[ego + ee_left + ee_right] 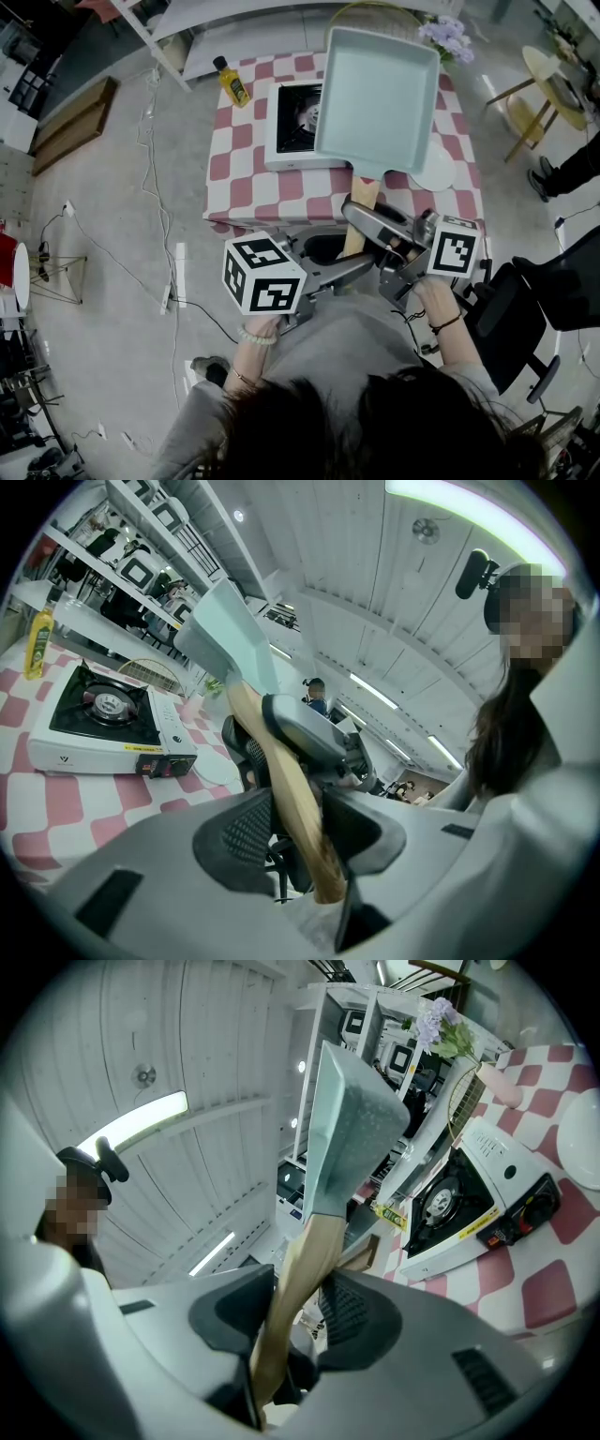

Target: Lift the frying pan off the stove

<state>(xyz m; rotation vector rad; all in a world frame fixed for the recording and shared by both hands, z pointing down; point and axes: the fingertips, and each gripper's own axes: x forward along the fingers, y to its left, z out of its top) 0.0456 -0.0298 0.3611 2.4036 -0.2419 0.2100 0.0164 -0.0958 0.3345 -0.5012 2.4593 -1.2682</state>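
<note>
Pan: a pale teal rectangular frying pan (380, 94) hangs in the air, clear of the white single-burner gas stove (292, 141) and tipped up on its light wooden handle (362, 208).
Left tongs: the left tongs (300, 834) are clamped on the lower end of the handle, pads pressing it from both sides.
Right tongs: the right tongs (291, 1312) are closed on the same handle, just beside the left pair.
Progress: the lift looks done, with the burner bare. What remains, by my reading, is only to keep the pan steady.
Pan contents: nothing, the inside is clean.
Bottle: a yellow oil bottle with a black cap (232, 82) stands on the red-and-white checked worktop (230, 164) near the stove and looks filled.
Plate: a white round plate (437, 174) beside the stove is partly hidden by the pan, and the part that shows is empty.
</note>
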